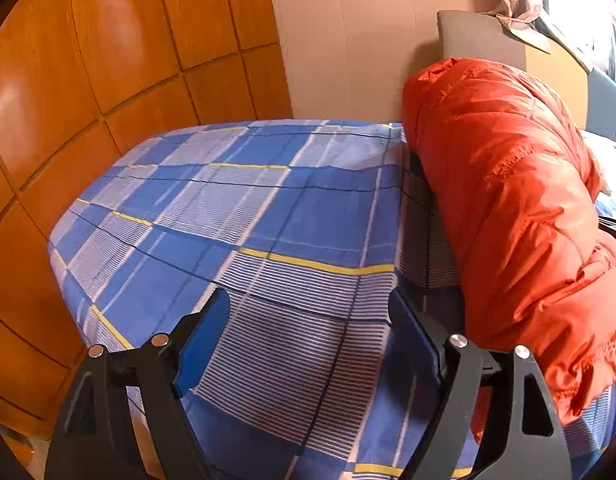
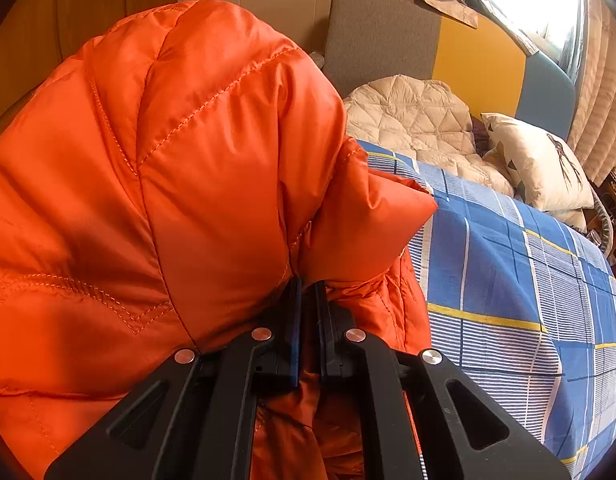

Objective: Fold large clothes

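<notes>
An orange quilted puffer jacket (image 2: 187, 160) fills the left and middle of the right wrist view, bunched up and lifted over the bed. My right gripper (image 2: 308, 292) is shut on a fold of the jacket, with fabric pinched between the two blue pads. In the left wrist view the same jacket (image 1: 508, 200) hangs at the right, above the blue plaid bedsheet (image 1: 247, 220). My left gripper (image 1: 308, 312) is open and empty, held over the sheet just left of the jacket.
The bed has a blue, white and yellow plaid sheet (image 2: 528, 300). A beige quilted jacket (image 2: 420, 128) and a white pillow (image 2: 540, 164) lie near the headboard (image 2: 448, 40). A wooden panelled wall (image 1: 87, 100) borders the bed's left side.
</notes>
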{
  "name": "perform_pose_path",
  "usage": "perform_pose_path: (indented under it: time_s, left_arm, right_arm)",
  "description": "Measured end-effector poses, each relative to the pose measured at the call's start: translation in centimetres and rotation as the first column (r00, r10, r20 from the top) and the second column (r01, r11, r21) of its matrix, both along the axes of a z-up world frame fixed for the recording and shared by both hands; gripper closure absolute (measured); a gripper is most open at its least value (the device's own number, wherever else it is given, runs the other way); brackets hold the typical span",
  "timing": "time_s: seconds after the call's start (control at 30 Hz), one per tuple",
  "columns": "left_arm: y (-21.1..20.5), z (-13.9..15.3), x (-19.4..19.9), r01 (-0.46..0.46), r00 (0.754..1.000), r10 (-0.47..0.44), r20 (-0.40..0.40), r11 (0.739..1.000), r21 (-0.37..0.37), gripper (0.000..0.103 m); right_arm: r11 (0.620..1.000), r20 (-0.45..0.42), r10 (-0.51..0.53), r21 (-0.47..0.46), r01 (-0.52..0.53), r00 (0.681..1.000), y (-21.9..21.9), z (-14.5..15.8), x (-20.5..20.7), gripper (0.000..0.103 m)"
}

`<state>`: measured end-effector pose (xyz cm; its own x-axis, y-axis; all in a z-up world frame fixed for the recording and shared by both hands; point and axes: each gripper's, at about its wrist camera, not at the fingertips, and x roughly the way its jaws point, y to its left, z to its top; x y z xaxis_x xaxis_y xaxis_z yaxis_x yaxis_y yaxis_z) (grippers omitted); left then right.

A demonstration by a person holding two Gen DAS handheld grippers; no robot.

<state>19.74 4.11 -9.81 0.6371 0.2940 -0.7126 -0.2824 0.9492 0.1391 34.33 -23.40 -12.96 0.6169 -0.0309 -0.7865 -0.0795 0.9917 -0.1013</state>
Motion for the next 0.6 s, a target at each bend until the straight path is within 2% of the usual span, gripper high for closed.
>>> perform_pose_path:
  time_s: [0.13, 0.6]
  left_arm:
    - [-0.15, 0.17, 0.10, -0.029, 1.000, 0.028, 0.012, 0.998, 0.056, 0.022]
    - [-0.35, 0.58, 0.13, -0.013, 1.000, 0.013, 0.016, 1.000, 0.006, 0.022]
  right_arm:
    - [1.000, 0.002, 0.000, 0.006, 0.000, 1.000, -0.13, 0.05, 0.13, 0.097]
    - [1.000, 0.002, 0.006, -0.004, -0.006, 1.000, -0.10, -0.01, 0.10, 0.097]
